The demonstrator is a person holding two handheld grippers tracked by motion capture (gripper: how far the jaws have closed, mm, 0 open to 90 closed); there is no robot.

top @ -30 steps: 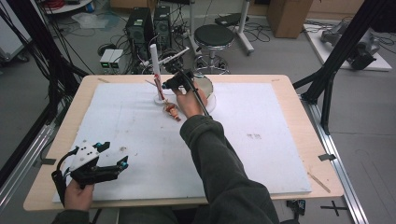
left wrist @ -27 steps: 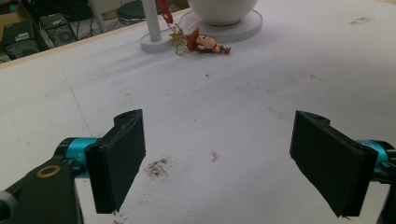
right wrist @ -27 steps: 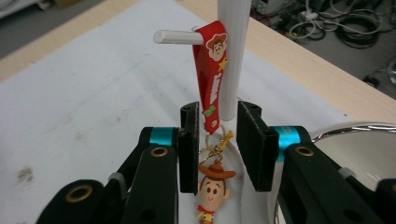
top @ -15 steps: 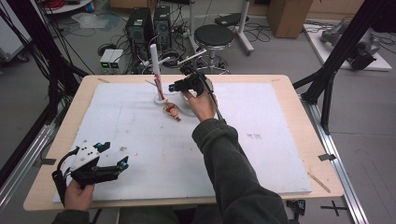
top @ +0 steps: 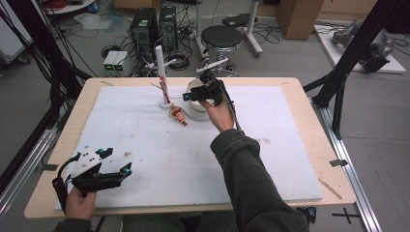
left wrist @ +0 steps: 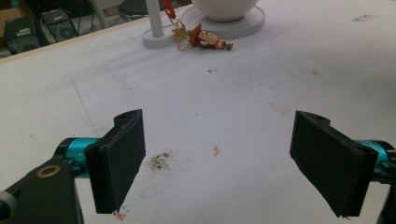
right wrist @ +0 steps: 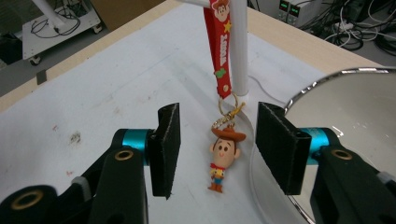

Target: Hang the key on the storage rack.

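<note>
From above, the right gripper point(top: 189, 96) is seen at the far side of the white mat point(top: 145, 145), just beside the cowboy figure keychain point(top: 179, 115); the left gripper point(top: 116, 170) is held near the front left corner. Along the left gripper's jaws, which stand wide open and empty, the keychain point(left wrist: 205, 39) is seen lying far off beside the white pole point(left wrist: 153, 18). Along the right gripper's jaws, which have just been opening, the figure point(right wrist: 223, 156) is seen lying on the mat between them, untouched, on a red strap point(right wrist: 219, 46) hung by the pole point(right wrist: 239, 46), beside a metal bowl point(right wrist: 345, 112).

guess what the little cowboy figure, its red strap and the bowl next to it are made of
Cowboy figure: likely moulded plastic or rubber, smooth painted surface. Red strap: looks like flat rubbery plastic with raised print, possibly woven. Bowl: matte white body, shiny chrome-like rim, perhaps metal.
</note>
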